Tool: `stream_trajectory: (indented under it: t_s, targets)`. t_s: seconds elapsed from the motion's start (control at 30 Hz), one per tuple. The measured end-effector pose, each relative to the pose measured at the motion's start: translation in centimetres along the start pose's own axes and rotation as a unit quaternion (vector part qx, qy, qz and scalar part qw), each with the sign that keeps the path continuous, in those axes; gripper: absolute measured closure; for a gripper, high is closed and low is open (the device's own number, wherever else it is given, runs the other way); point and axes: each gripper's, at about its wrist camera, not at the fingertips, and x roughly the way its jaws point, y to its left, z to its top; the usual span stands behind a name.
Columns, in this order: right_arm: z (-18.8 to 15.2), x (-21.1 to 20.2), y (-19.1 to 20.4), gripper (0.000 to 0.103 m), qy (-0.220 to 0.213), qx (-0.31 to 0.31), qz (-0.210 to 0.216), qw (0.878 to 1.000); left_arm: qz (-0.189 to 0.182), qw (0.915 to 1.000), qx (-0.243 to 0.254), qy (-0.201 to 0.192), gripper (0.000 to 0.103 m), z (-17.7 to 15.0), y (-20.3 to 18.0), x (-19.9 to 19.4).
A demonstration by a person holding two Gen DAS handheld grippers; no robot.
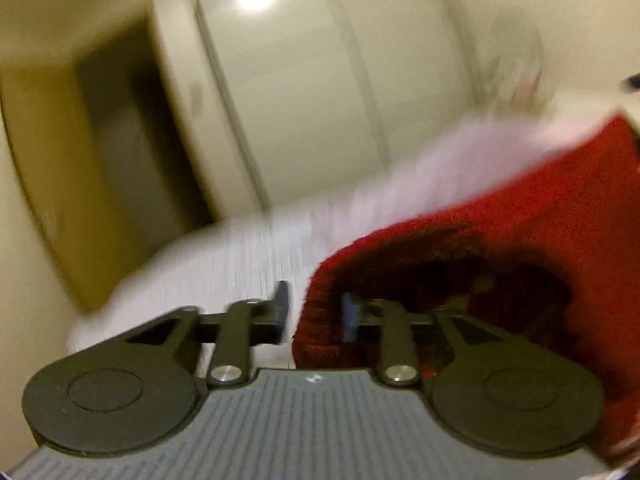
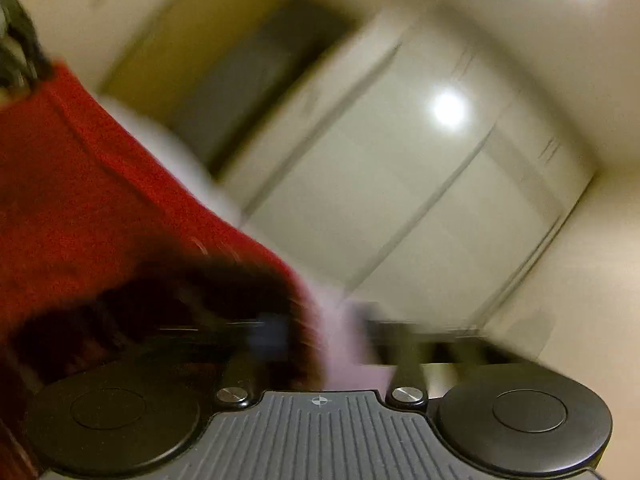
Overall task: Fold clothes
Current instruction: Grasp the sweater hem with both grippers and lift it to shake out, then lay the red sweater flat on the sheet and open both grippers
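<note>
I hold the red knit garment [image 1: 500, 240] stretched between both: left gripper [image 1: 314, 306] and right gripper [image 2: 316, 330] each pinch an edge above the bed [image 1: 224, 264].

A deep red, fuzzy-textured garment [image 1: 500, 248] fills the lower right of the left wrist view and the left side of the right wrist view [image 2: 80, 184]; its inner folds look near black. Beside it lies a pale lilac-white cloth [image 1: 440, 168] with faint fine stripes, blurred. The left tongs [image 1: 316, 312] are matte black with silver round pins, one fingertip showing a blue pad, on a grey ribbed body. The right tongs [image 2: 320, 332] show the same black, silver and grey. The wardrobe doors [image 1: 320, 80] behind are glossy cream.
</note>
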Motion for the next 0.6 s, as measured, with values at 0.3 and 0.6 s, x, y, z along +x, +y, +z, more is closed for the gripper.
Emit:
stream_trajectory:
  t_s: [0.3, 0.6]
  targets:
    - [-20.9, 3.9, 4.5, 0.021, 0.236, 0.262, 0.153, 0.923, 0.016, 0.969, -0.082, 0.233, 0.071, -15.7, -1.7, 5.2]
    - [-32.2, -8.1, 8.2, 0.022, 0.363, 0.367, 0.208, 0.831, -0.026, 0.9169, -0.265, 0.297, 0.071, -20.9, -5.1, -3.7]
